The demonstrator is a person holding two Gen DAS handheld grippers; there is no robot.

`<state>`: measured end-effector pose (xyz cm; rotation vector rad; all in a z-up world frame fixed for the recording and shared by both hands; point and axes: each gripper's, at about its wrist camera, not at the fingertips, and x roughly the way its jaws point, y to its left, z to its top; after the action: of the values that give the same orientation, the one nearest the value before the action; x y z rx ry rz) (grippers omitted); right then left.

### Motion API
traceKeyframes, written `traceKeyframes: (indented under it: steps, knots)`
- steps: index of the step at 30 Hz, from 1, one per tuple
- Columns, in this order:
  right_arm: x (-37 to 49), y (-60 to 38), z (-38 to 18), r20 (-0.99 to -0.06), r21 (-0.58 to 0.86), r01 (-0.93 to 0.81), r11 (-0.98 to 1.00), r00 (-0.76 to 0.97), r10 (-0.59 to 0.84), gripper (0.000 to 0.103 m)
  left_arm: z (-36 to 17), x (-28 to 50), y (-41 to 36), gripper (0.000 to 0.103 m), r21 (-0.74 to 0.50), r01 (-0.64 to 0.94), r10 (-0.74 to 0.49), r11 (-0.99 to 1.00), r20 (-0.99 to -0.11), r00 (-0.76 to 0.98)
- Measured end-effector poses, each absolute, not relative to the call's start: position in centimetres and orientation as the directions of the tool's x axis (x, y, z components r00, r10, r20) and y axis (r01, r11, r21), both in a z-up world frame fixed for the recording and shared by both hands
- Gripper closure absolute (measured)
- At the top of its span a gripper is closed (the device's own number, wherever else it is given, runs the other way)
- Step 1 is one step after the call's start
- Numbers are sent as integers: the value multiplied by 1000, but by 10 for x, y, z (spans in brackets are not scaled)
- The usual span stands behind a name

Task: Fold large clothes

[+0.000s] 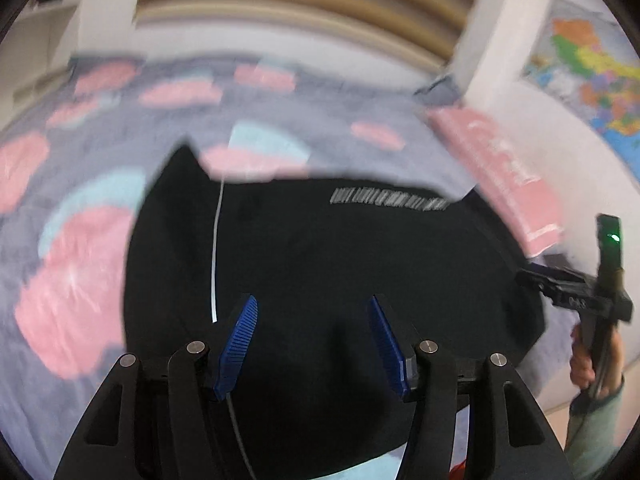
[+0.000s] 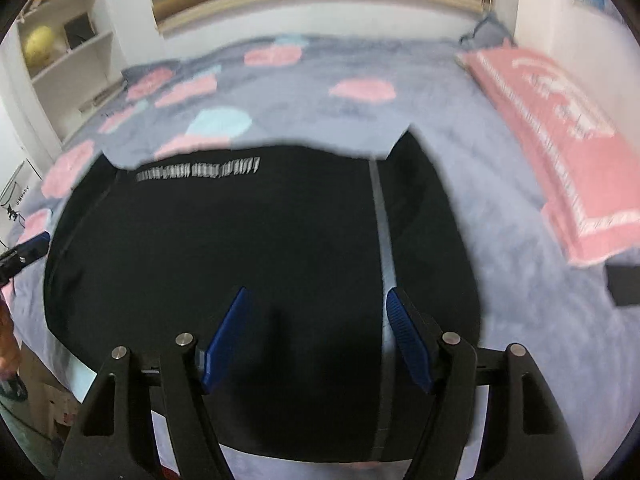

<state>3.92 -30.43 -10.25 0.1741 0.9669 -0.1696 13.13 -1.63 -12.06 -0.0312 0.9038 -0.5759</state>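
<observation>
A large black garment (image 1: 320, 256) with a thin white stripe and a band of white lettering lies spread flat on the bed; it also shows in the right wrist view (image 2: 248, 240). My left gripper (image 1: 312, 304) is open, its blue pads over the garment's near part, holding nothing. My right gripper (image 2: 316, 296) is open over the same garment, near the white stripe, empty. The right gripper also shows in the left wrist view (image 1: 576, 296) at the right edge, held by a hand. Both views are motion-blurred.
The bed cover (image 2: 400, 128) is grey-blue with pink and light-blue patches. A pink folded towel (image 2: 560, 136) lies at the right side of the bed. A white shelf unit (image 2: 60, 52) stands at the left. A colourful map (image 1: 592, 80) hangs on the right wall.
</observation>
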Motion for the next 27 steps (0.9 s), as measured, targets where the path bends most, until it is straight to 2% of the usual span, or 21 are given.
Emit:
traceKeyframes:
  steps: [2,4,6,11,15,17,19,21,23,27]
  knots:
    - [44,-304,-132,-865,58,229,972,498,-66,29,-150,144,-18,44,-298,406,-459,864,-796,394]
    - [45,-299,-155,-862,23,217,976,498,-91,25,-170,150,-18,44,-334,391,-479,858,-796,371]
    - [46,-300,-164,-842,25,215,976,531,-95,22,-179,148,-21,44,-313,393,-467,865,-788,401]
    - [40,-303,-157,-841,55,222,973,536,-75,22,-167,127,-33,44,-183,420,-391,889,-781,486]
    - [19,-319,-136,-775,178,226,958,631,-5,21,-145,112,-26,44,-181,421,-400,889,-754,520]
    - [10,-328,-130,-766,150,268,952,640,-59,21,-133,103,-19,44,-176,414,-400,893,-732,552]
    - [4,-330,-129,-768,47,322,946,616,-172,21,-128,98,-10,44,-187,400,-404,897,-716,570]
    - [4,-333,-134,-776,-48,380,924,568,-274,20,-138,104,-6,44,-204,372,-389,906,-751,535]
    - [8,-336,-152,-808,-58,407,912,517,-283,21,-165,120,-7,44,-192,326,-335,926,-816,470]
    - [9,-340,-164,-819,-2,436,900,516,-251,19,-168,121,-10,44,-192,303,-323,933,-818,476]
